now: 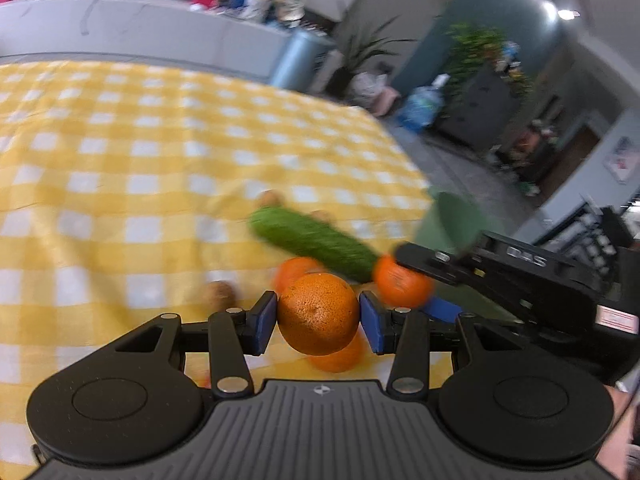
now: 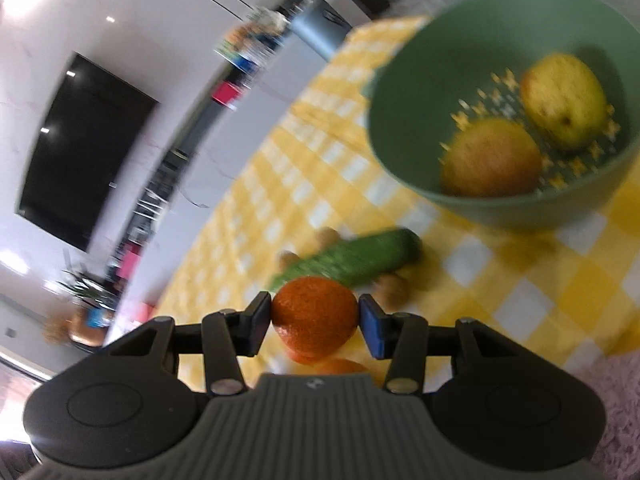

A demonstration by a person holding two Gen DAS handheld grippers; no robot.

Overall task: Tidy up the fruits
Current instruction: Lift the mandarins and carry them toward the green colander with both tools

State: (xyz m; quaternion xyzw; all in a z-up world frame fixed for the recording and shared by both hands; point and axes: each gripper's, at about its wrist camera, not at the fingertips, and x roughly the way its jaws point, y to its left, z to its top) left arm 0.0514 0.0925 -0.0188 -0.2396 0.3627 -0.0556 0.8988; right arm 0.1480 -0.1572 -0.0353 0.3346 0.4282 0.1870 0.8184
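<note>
My left gripper (image 1: 318, 316) is shut on an orange (image 1: 318, 312) and holds it above the yellow checked tablecloth (image 1: 120, 160). My right gripper (image 2: 315, 316) is shut on another orange (image 2: 314, 312); it also shows in the left wrist view (image 1: 402, 286), held by the right gripper. A green cucumber (image 1: 316, 242) lies on the cloth just beyond, also in the right wrist view (image 2: 352, 260). More oranges (image 1: 294, 270) lie under my left gripper. A green bowl (image 2: 400, 160) at the upper right holds two yellowish fruits (image 2: 492, 158).
Small brown nuts (image 1: 218, 294) lie around the cucumber, also in the right wrist view (image 2: 392, 292). The table's far edge (image 1: 400, 148) drops off to the right. A pink fuzzy surface (image 2: 608, 400) borders the cloth at lower right.
</note>
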